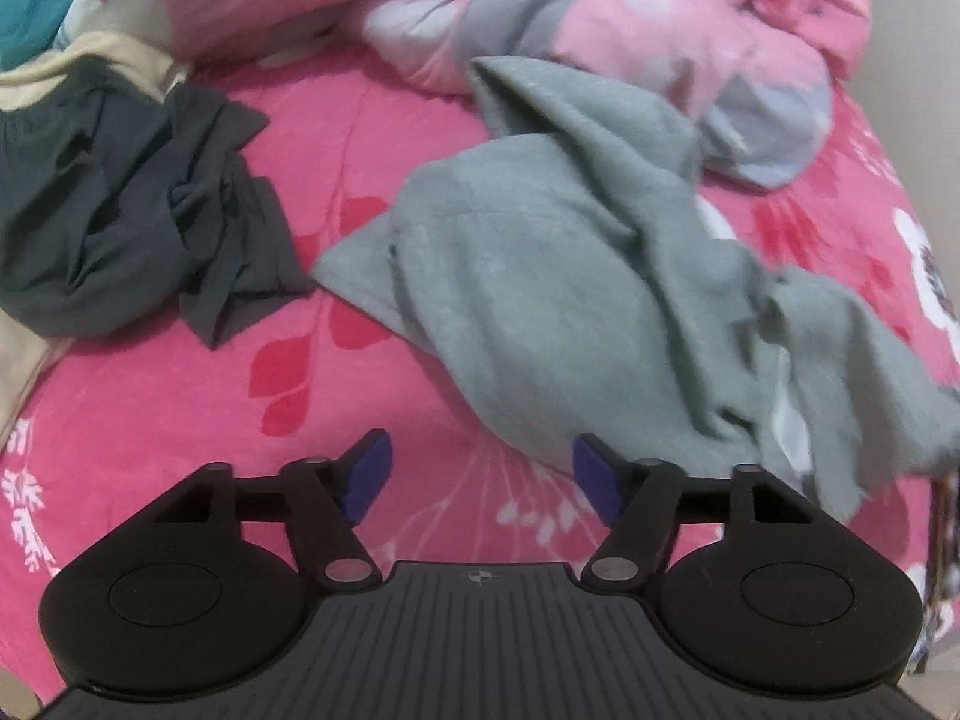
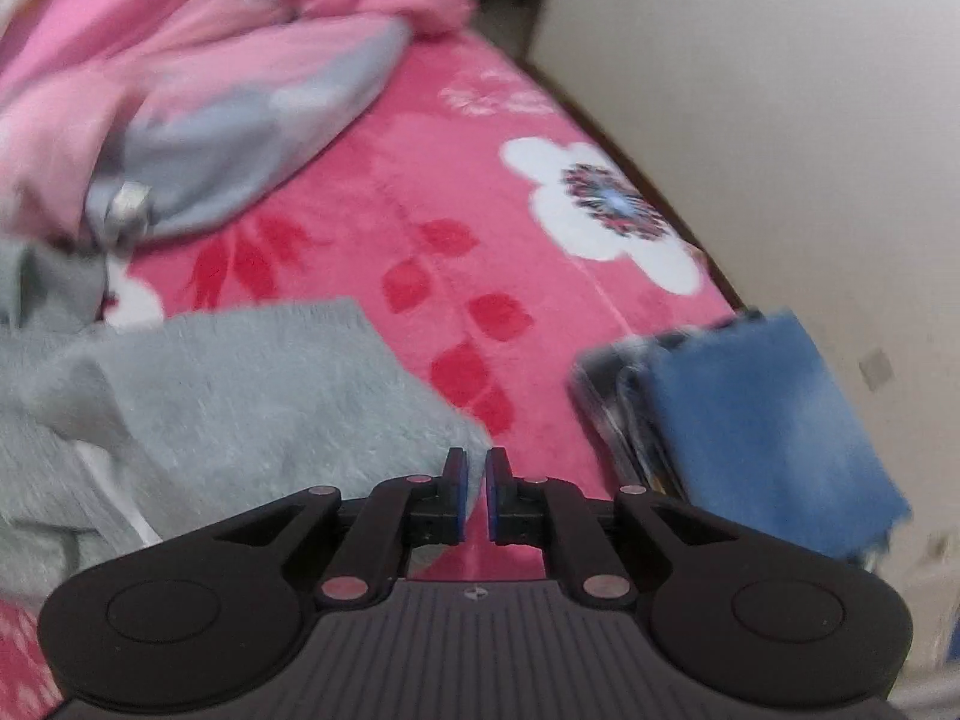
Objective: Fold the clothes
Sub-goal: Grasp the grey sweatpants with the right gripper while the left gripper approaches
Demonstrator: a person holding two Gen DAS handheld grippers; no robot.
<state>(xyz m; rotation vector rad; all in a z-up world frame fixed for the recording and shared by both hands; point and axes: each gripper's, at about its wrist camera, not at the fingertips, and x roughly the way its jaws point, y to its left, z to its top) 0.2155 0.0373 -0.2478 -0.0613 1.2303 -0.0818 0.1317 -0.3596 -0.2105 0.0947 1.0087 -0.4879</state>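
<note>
A crumpled grey-green garment point(image 1: 570, 252) lies on the pink floral bedspread point(image 1: 372, 138), just beyond and to the right of my left gripper point(image 1: 480, 471). That gripper is open, with only bedspread between its blue pads point(image 1: 369, 468). In the right wrist view the same grey-green garment point(image 2: 240, 390) spreads to the left of my right gripper point(image 2: 475, 492). Its edge reaches the left finger. The right jaws stand almost together with a thin gap, and nothing shows between them. A heap of dark grey clothing point(image 1: 132, 210) sits at the left.
A pink and grey quilt point(image 1: 600, 30) is bunched along the far side of the bed. Cream fabric point(image 1: 120, 60) lies behind the dark heap. A folded blue cloth stack point(image 2: 762, 420) rests at the bed's right edge, beside a pale wall point(image 2: 780, 120).
</note>
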